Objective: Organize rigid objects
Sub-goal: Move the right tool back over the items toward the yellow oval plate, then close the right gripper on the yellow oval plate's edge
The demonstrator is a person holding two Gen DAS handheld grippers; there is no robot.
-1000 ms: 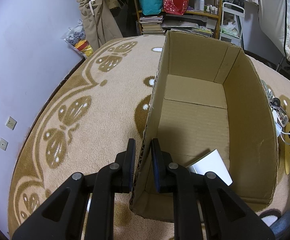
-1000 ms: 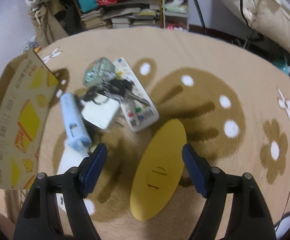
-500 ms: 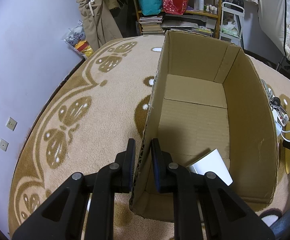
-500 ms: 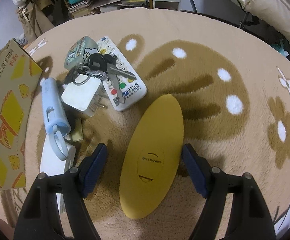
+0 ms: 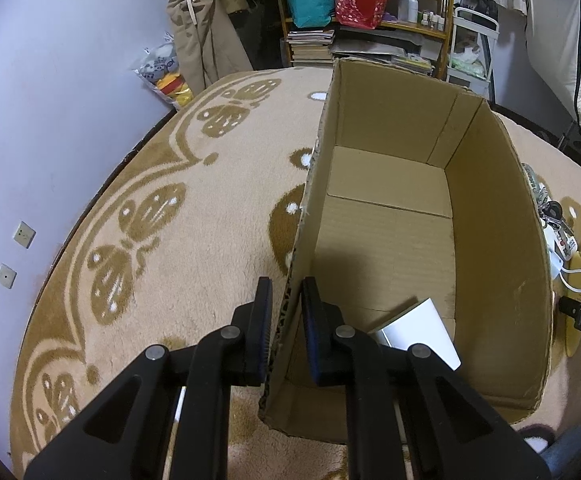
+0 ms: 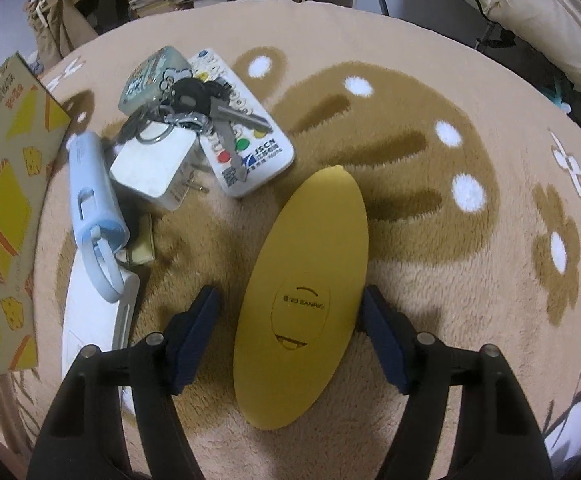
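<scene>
Cardboard box (image 5: 390,248) holds one white item; left gripper (image 5: 286,320) clamps its wall, right gripper (image 6: 290,336) spread around unpacked yellow oval case (image 6: 306,296).

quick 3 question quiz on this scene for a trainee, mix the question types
1. True or false: the right tool is shut on the yellow oval case.
2. What does the left tool grip?
3. Which item lies across the white remote? A) keys B) blue tube C) white charger

Key: 1 false, its fingers straddle the case, open. 2 the cardboard box wall. 3 A.
</scene>
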